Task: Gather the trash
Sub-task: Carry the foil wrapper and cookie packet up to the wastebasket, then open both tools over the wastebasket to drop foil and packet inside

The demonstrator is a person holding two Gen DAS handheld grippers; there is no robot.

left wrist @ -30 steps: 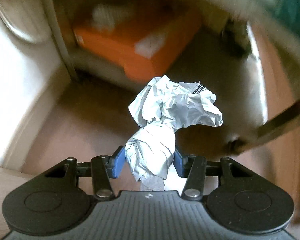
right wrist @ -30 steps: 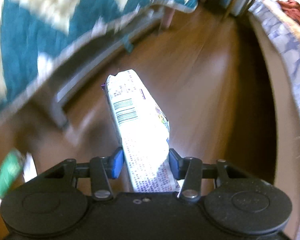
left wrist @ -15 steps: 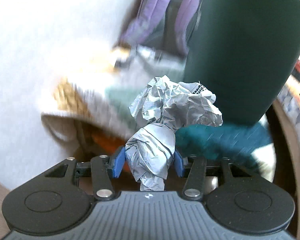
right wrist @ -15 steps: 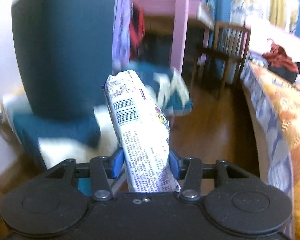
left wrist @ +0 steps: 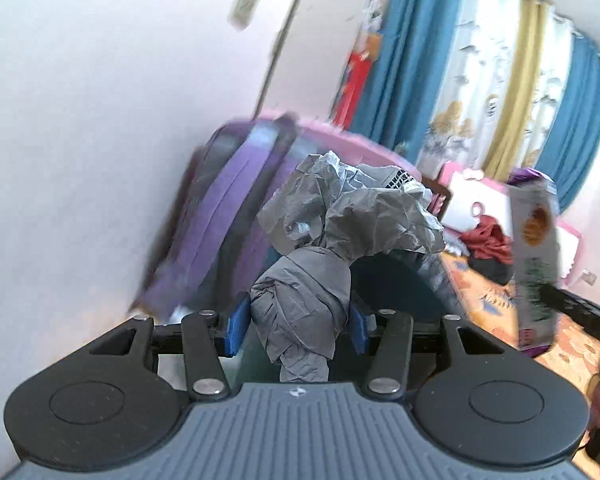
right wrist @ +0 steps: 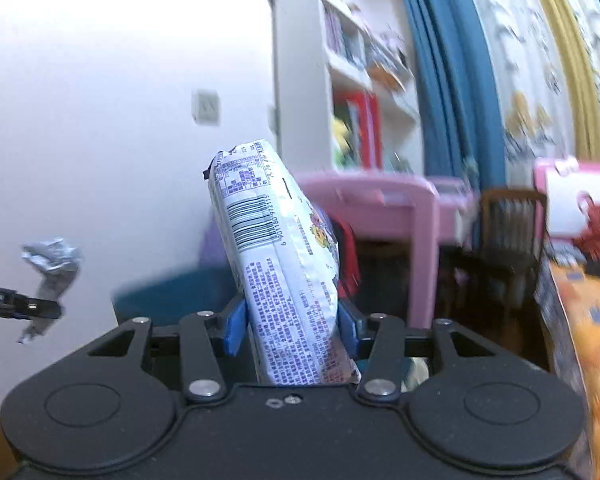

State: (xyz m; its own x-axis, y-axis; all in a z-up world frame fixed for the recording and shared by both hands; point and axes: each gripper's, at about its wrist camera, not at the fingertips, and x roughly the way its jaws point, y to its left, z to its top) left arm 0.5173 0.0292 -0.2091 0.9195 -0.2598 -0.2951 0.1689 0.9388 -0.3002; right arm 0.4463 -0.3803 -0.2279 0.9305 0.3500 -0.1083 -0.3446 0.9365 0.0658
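A crumpled grey paper wad (left wrist: 332, 248) stands up between the blue pads of my left gripper (left wrist: 298, 326), which is shut on its lower part. My right gripper (right wrist: 290, 330) is shut on a white snack packet (right wrist: 276, 264) with purple print and a barcode, held upright. The same packet (left wrist: 534, 264) shows at the right edge of the left wrist view. The paper wad (right wrist: 52, 264) and the tip of the left gripper appear at the far left of the right wrist view. Both grippers point roughly level, side by side, high above the floor.
Ahead are a white wall, a purple backpack (left wrist: 228, 216), a pink desk (right wrist: 380, 196) with a wooden chair (right wrist: 512, 216) beside it, a bookshelf (right wrist: 340, 80), blue and yellow curtains (left wrist: 480, 80), and a bed with an orange patterned cover (right wrist: 592, 320) on the right.
Both grippers have risen and tilted up from facing the floor to facing the wall and curtains. The paper wad and snack packet stay gripped as before.
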